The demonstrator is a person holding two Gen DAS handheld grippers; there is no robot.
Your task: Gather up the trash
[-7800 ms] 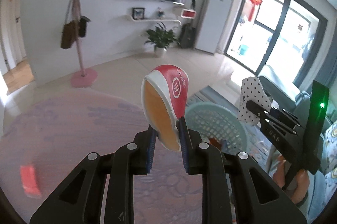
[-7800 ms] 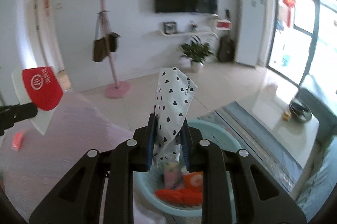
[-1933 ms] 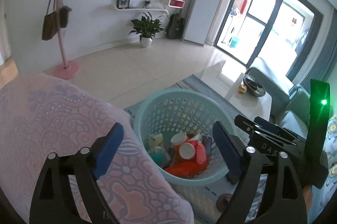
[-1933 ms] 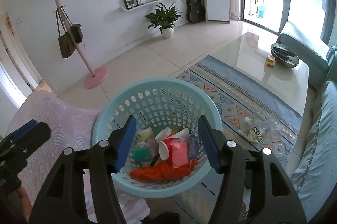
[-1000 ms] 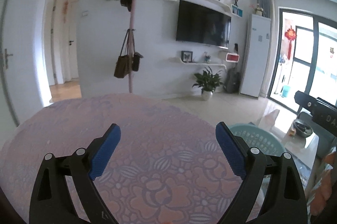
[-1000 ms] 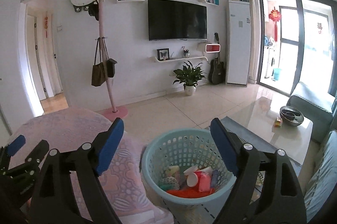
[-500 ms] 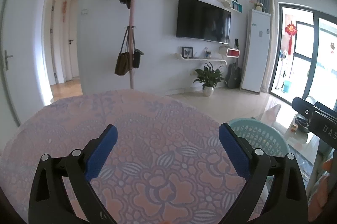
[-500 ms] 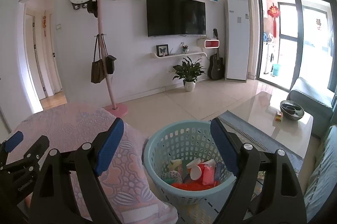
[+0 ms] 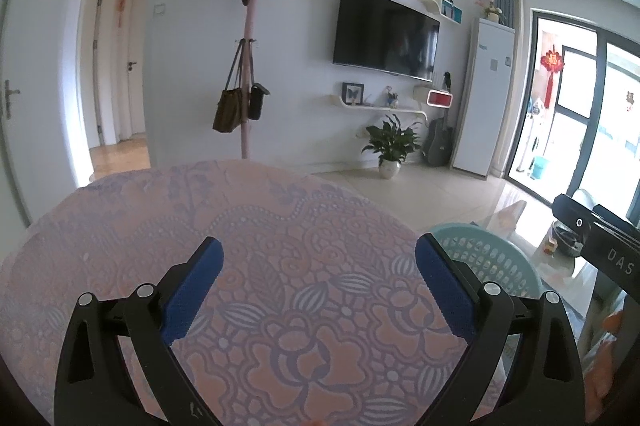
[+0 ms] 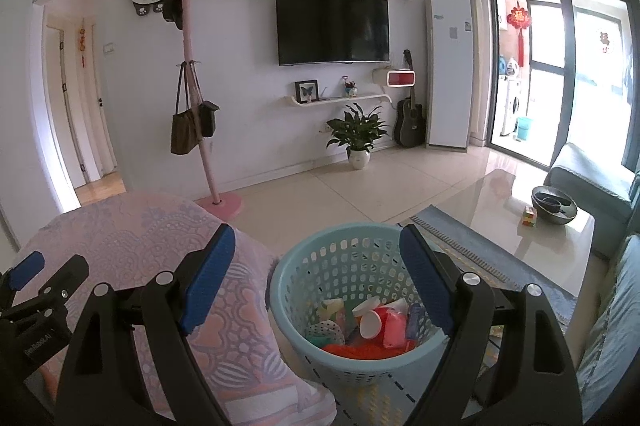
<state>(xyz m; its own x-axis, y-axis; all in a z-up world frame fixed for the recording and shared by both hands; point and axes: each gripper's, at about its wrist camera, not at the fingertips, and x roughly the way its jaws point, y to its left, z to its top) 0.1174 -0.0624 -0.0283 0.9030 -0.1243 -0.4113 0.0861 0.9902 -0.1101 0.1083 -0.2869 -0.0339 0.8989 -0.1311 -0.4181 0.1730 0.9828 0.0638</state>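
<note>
Lots of trash (image 10: 366, 322) sits in the light blue basket (image 10: 316, 310) on the floor, right next to the table with the pink flower cloth (image 9: 280, 250). I see cups, wrappers and something orange piled at the bottom. I see no trash left on the cloth in either view, so I think the job is nearly done. To do this step well, I should look slowly over the whole cloth and the floor near the basket before I stop, and keep both tools up so they do not bump the rim. My right gripper (image 10: 316, 266) hangs just above the basket, with the trash showing between its blue pads (image 10: 424, 278). Its jaws stand wide apart and hold nothing. My left gripper (image 9: 318, 278) hangs over the cloth, and the basket is off to its right side. Its jaws have just been opening wider, with nothing between them.
</note>
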